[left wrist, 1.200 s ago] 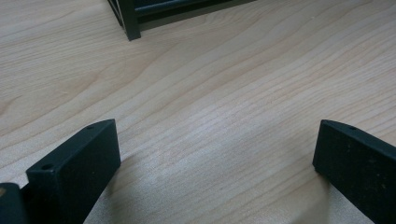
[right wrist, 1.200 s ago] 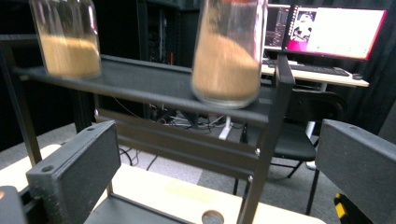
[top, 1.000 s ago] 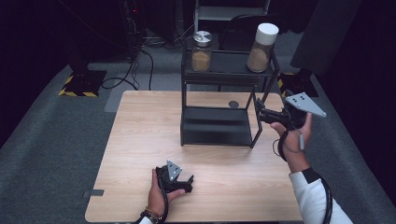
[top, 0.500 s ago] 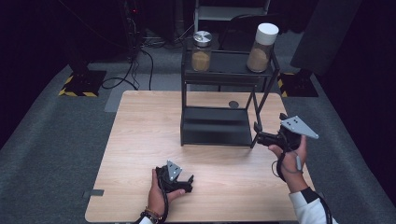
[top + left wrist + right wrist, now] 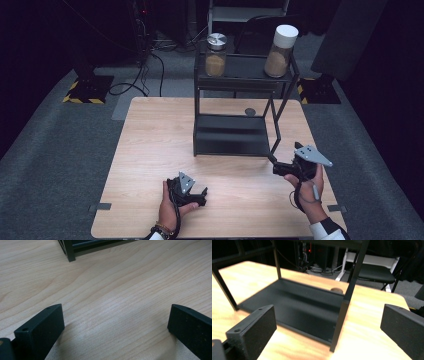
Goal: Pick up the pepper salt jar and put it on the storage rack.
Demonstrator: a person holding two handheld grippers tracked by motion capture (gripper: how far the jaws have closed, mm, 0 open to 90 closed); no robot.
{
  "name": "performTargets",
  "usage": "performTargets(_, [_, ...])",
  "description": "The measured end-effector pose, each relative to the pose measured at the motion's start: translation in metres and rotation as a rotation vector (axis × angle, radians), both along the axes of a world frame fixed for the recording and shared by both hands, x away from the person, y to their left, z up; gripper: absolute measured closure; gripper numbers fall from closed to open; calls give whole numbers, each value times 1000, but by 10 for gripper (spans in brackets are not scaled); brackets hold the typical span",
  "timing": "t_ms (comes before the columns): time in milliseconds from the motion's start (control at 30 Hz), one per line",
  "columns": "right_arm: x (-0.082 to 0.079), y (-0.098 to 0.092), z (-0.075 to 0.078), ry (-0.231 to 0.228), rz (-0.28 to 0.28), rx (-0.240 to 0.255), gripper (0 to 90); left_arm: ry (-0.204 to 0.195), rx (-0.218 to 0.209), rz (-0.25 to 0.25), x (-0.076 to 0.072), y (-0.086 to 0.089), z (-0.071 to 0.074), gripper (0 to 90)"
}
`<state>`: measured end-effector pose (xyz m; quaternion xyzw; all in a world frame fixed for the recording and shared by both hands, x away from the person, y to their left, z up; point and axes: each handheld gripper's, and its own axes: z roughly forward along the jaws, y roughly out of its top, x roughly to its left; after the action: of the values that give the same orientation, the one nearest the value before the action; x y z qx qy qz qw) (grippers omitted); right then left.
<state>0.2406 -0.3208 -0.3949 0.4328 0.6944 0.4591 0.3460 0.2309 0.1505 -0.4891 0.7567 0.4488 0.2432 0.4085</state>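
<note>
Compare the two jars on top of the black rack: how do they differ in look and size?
The left jar is shorter and has a shiny metal lid; the right jar is taller and has a white lid. The left jar stands near the middle of the rack's top shelf, the right jar near its right end. Both are upright, clear, and hold a brownish filling.

No text, label or number seems readable anywhere in these dim views.

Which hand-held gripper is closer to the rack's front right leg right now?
Right. The right hand-held gripper sits just beside the front right leg; the left hand-held gripper rests near the table's front edge, farther away.
</note>
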Motion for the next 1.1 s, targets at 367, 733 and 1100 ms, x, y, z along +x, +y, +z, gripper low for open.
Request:
performTargets(367, [-8, -4, -24, 72, -4, -29, 1, 0, 0, 0, 0, 0, 0, 5])
performTargets(733, [-12, -6, -39, 124, -5, -50, 2, -1, 2, 0, 0, 0, 0, 5])
performTargets(1100, [-14, -9, -56, 189, -18, -72, 3, -1, 1, 0, 0, 0, 0, 6])
